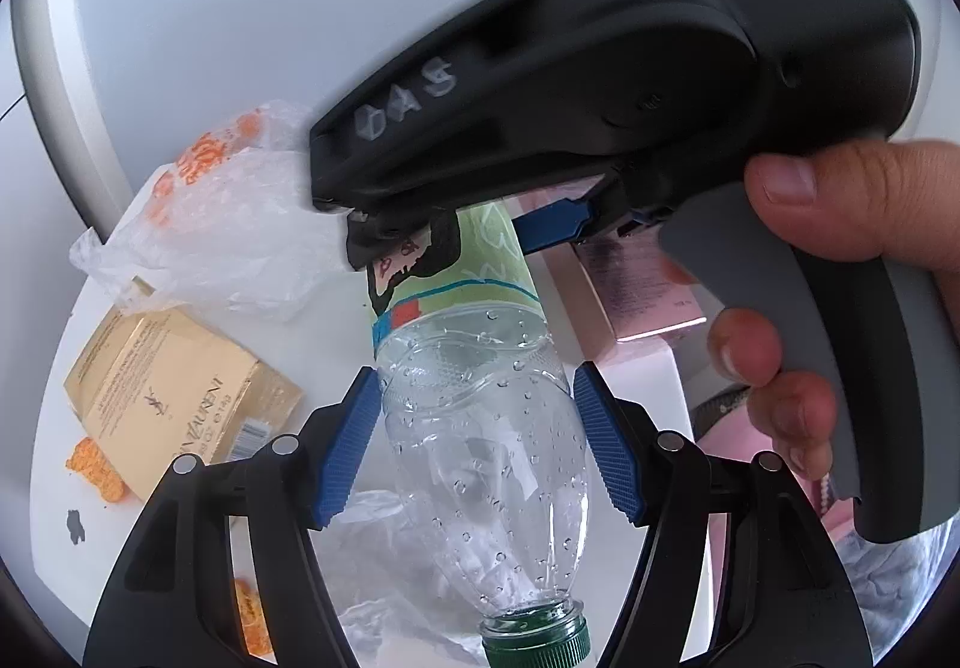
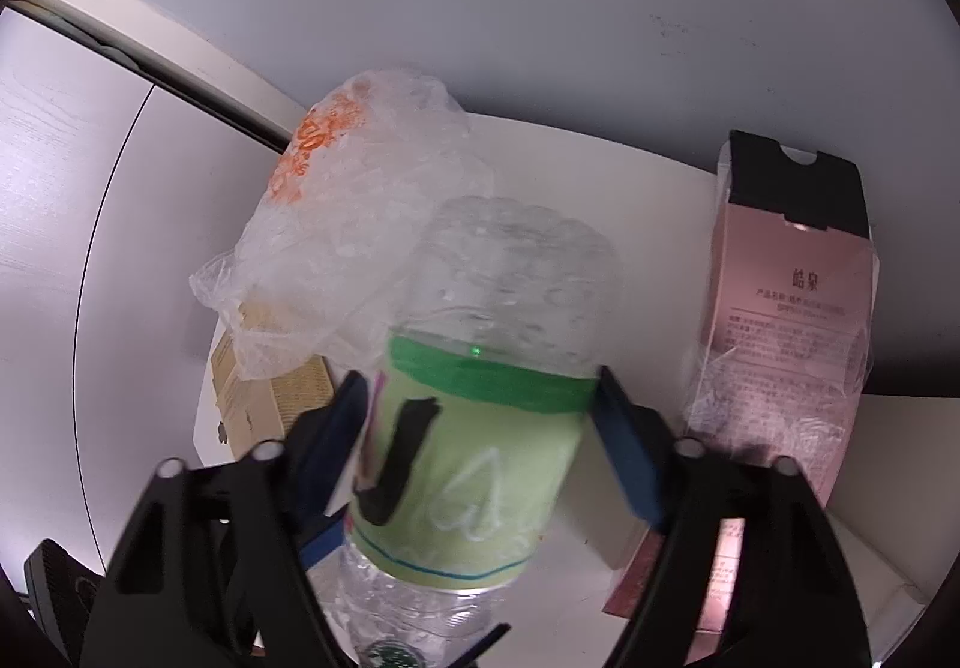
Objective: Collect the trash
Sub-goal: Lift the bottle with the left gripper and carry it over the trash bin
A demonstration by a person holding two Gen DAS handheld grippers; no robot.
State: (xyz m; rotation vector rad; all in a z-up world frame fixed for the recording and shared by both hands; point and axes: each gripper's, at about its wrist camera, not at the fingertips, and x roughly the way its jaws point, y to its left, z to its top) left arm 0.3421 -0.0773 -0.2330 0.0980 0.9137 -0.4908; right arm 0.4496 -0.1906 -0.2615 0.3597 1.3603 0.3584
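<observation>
A gold box (image 1: pixel 174 398) and a crumpled plastic bag (image 1: pixel 222 230) lie at the left on the white table (image 1: pixel 54 518). Over them the clear plastic bottle (image 1: pixel 480 458) hangs tilted — green cap (image 1: pixel 537 638) toward the left wrist camera, base away. The left gripper (image 1: pixel 477 446) clamps its clear shoulder; the right gripper (image 2: pixel 480 452) straddles its green label, contact unclear. A hand (image 1: pixel 840 260) works the right gripper's trigger — the pink box (image 2: pixel 792 320) stands rightmost.

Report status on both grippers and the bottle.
Left gripper shut on clear plastic bottle. Right gripper around its green label, contact unclear. Crumpled plastic bag behind.
</observation>
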